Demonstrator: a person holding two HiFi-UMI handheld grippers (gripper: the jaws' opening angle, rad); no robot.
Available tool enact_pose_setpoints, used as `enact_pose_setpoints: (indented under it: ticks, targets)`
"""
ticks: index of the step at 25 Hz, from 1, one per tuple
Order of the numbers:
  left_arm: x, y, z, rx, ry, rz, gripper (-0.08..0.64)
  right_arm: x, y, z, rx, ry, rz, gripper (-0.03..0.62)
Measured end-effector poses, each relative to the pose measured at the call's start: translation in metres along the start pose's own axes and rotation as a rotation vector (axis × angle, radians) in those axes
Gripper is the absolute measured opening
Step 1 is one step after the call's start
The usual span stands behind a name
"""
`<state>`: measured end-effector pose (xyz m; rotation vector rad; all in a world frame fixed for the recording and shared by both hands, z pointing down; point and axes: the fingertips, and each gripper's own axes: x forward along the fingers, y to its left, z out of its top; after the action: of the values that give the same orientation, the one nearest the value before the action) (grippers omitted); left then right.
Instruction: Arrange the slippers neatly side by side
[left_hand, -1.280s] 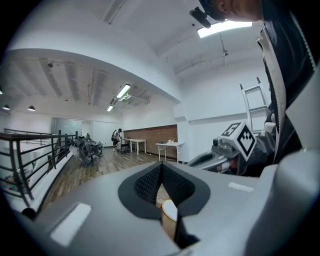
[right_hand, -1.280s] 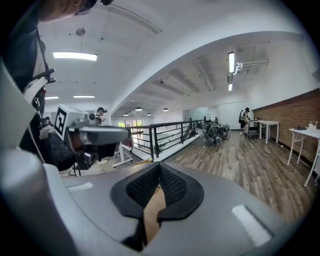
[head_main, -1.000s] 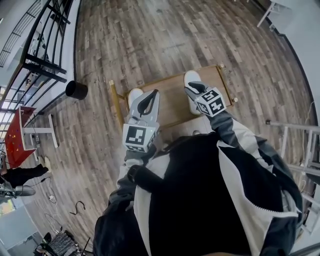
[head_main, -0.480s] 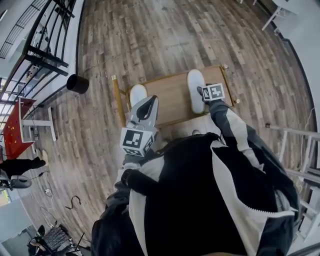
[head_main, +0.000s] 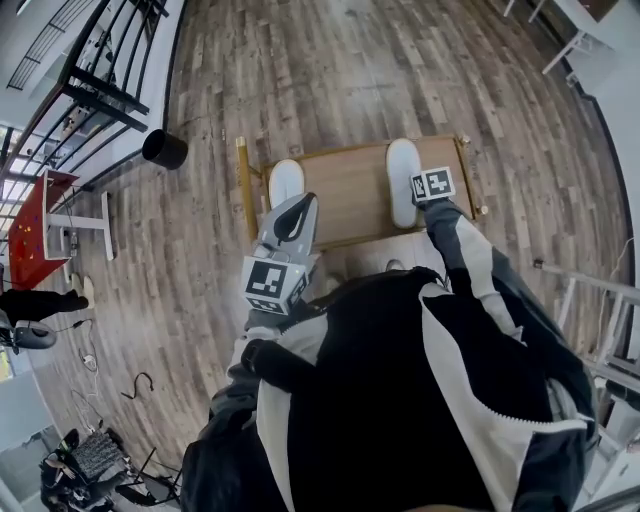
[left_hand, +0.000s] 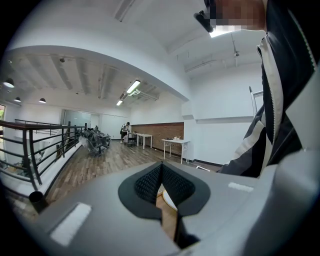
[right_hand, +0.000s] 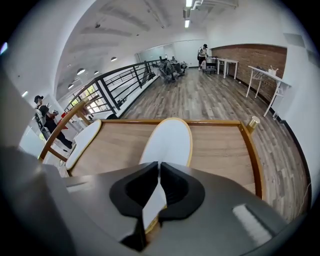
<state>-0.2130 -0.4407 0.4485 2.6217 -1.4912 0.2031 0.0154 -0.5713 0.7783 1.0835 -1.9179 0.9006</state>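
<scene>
On the grey-brown plank floor (head_main: 300, 70) stands a low, rimmed wooden platform (head_main: 345, 195). On it lie two flat white fabric slippers with tan sole edging, well apart: the left slipper (head_main: 285, 183) near the left rim, the right slipper (right_hand: 167, 140) nearer the right. They look light, soft and floppy, so a pinch at the firmer heel edge should suit. The right gripper (right_hand: 159, 165) has just been closing and now pinches the right slipper's heel edge. The left gripper (left_hand: 161, 170) hangs above, jaws together on nothing.
</scene>
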Motion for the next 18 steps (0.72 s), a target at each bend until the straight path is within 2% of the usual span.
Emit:
enact_pose_setpoints:
  ticks: [3, 6, 14, 18]
  targets:
    - [-0.001, 0.002, -0.002, -0.001, -0.005, 0.009, 0.012, -0.004, 0.001, 0.002, 0.009, -0.028, 0.006, 0.018]
    - [0.0, 0.0, -0.004, -0.007, -0.002, 0.0, 0.012, -0.018, 0.011, 0.013, 0.015, -0.098, 0.04, 0.018]
    - [0.009, 0.011, -0.002, -0.043, -0.011, -0.013, 0.012, -0.098, 0.081, 0.078, -0.082, -0.413, 0.201, 0.018]
    - [0.013, 0.011, 0.001, -0.046, -0.024, -0.021, 0.012, -0.159, 0.13, 0.105, -0.182, -0.564, 0.282, 0.02]
